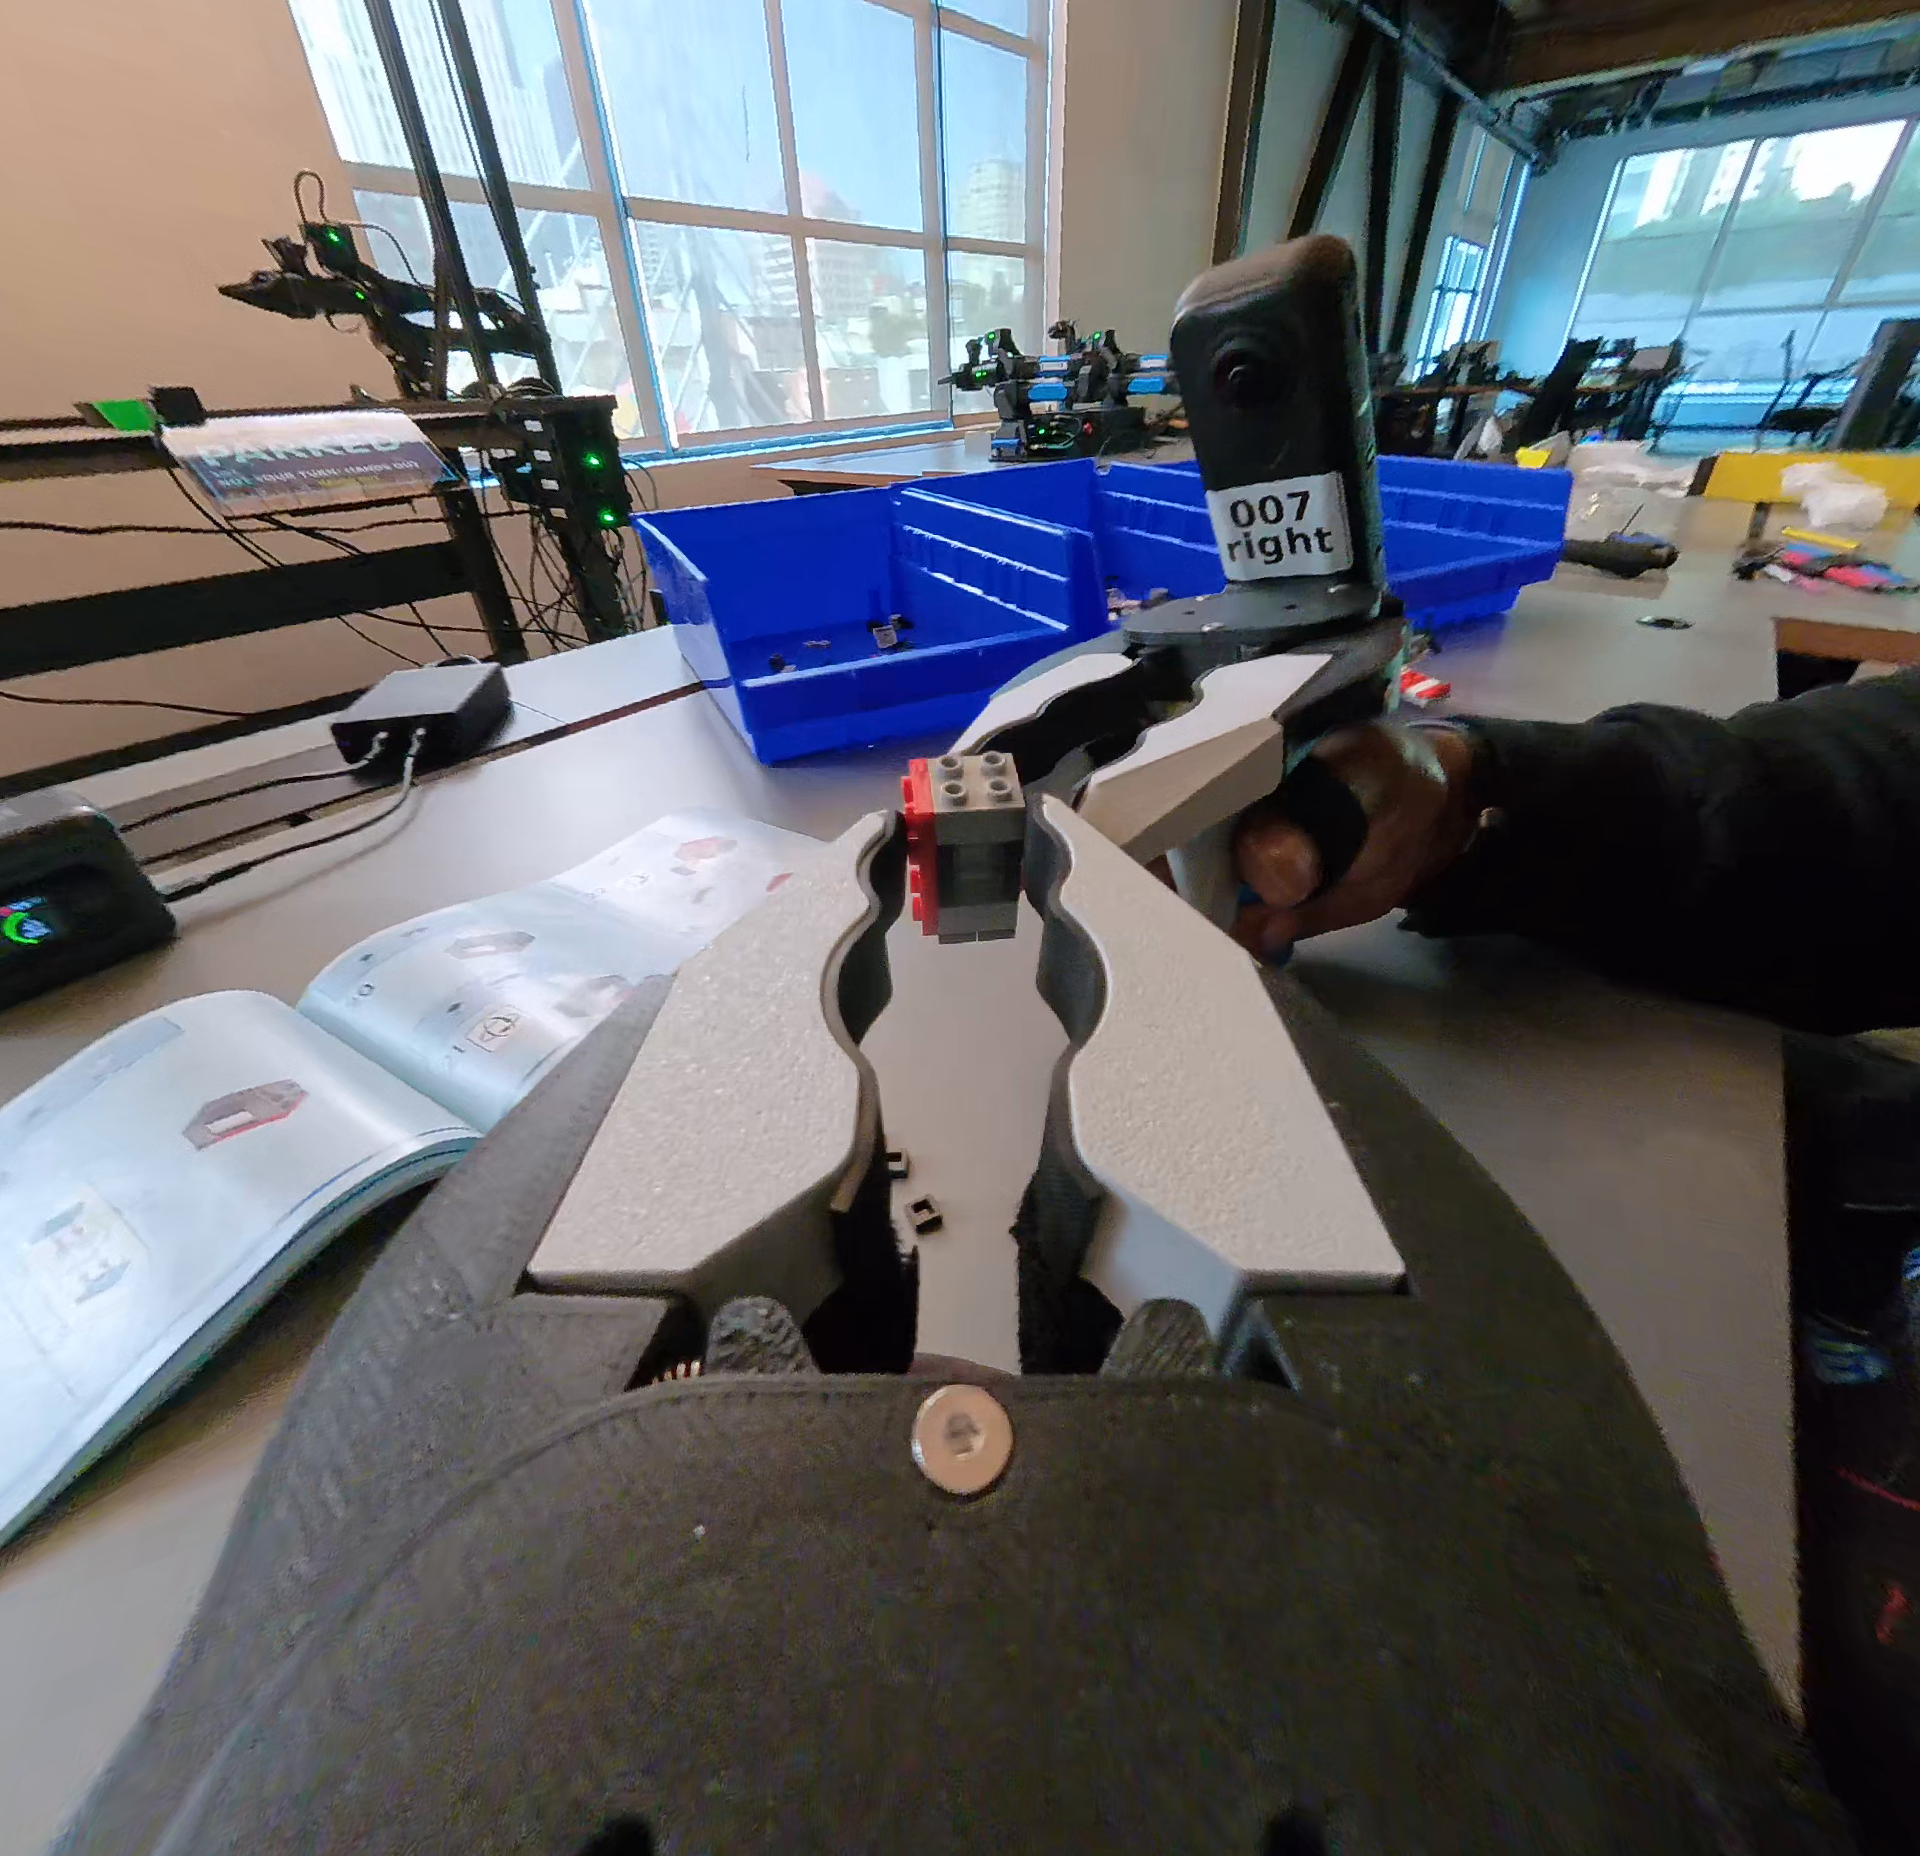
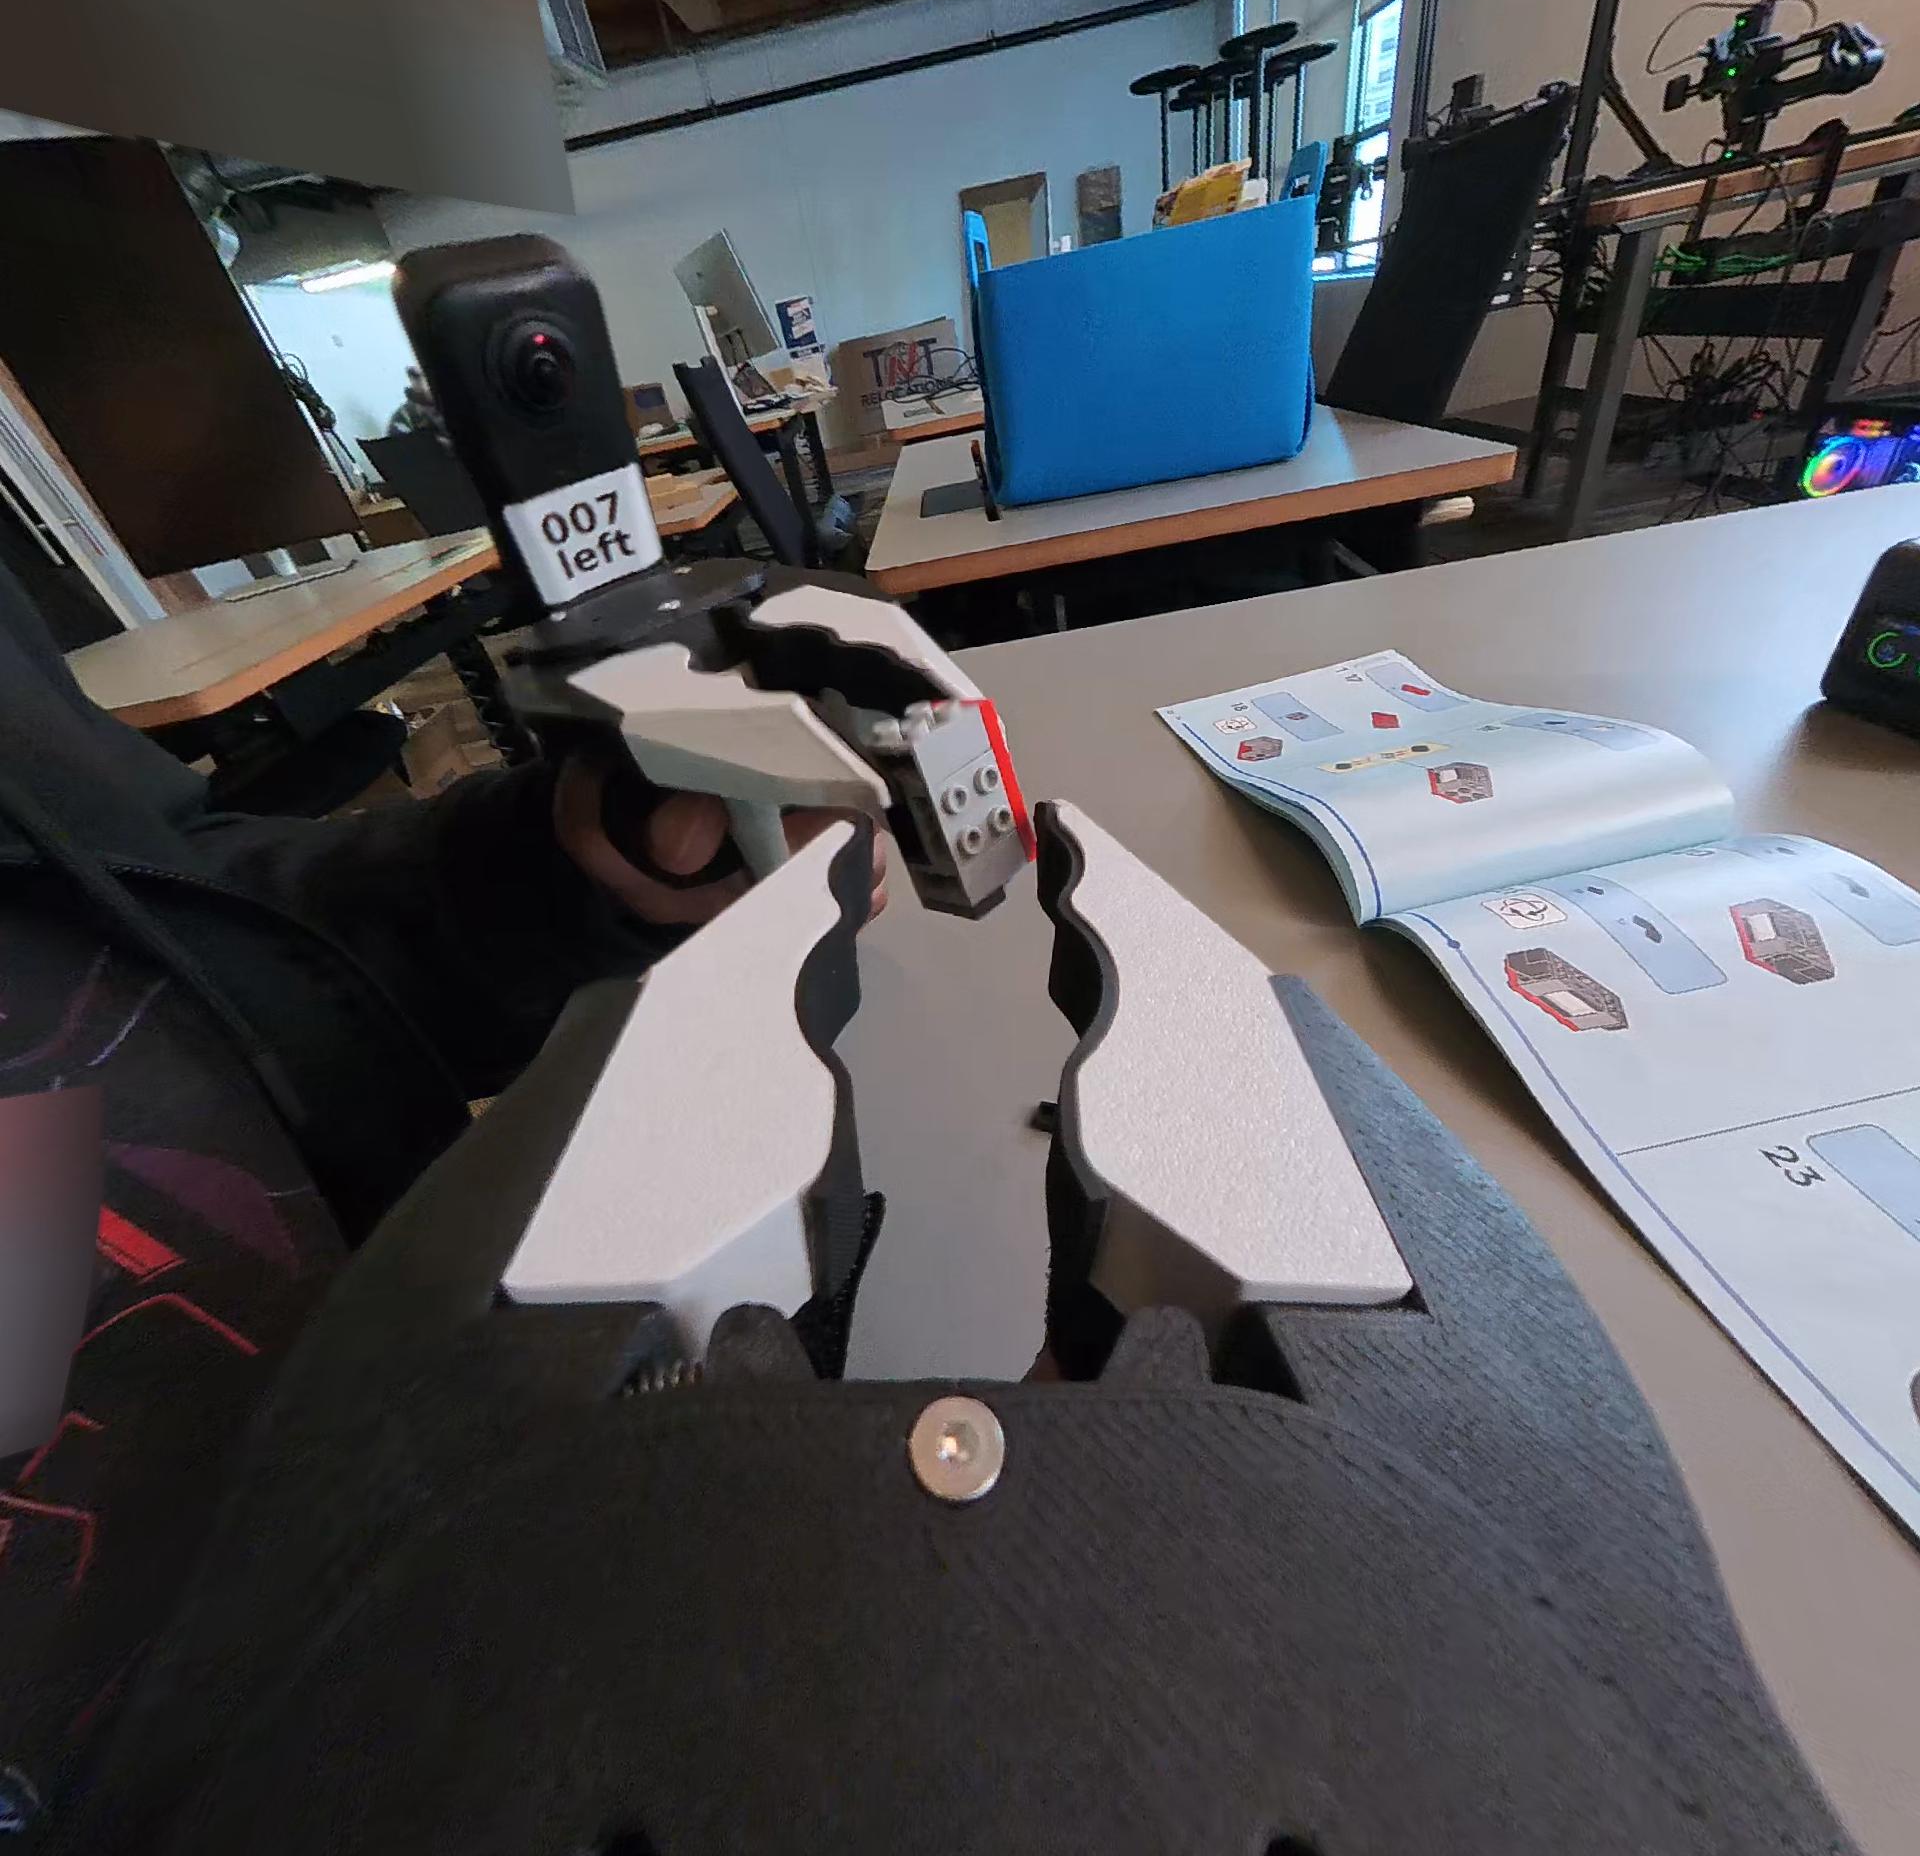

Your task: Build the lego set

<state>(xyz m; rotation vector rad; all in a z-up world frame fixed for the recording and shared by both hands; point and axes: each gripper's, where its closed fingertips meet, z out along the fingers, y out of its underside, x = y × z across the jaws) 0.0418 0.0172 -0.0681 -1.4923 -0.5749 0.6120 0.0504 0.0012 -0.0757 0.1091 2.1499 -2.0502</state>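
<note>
**Lego block held up in the left tool**

The lego block (image 1: 961,856) (image 2: 961,819) is a small grey lump with a red plate on one side. It is up in the air over the table (image 1: 1455,1131), not touching it. In my left camera it sits just above the middle, at about 12 o'clock.

My left gripper (image 1: 961,830) squeezes the block. One fingertip presses on the red side and the other on the grey side. The round bumps on top of the block face up.

My right gripper (image 2: 951,824) comes in from 3 o'clock in the left camera. A hand (image 1: 1320,840) in a dark sleeve holds its handle. Its two fingers stand apart, one on each side of the block. In the right camera the finger at the red side is very close to the block. I cannot tell if it touches. It does not look like it is pinching anything.

An open booklet (image 1: 312,1058) lies flat on the table at 9 o'clock in the left camera. It shows at 3 o'clock in the right camera. A big blue bin (image 1: 831,601) stands behind the block at 12 o'clock. Two tiny black pieces (image 1: 909,1193) lie on the table under my left fingers.
</note>
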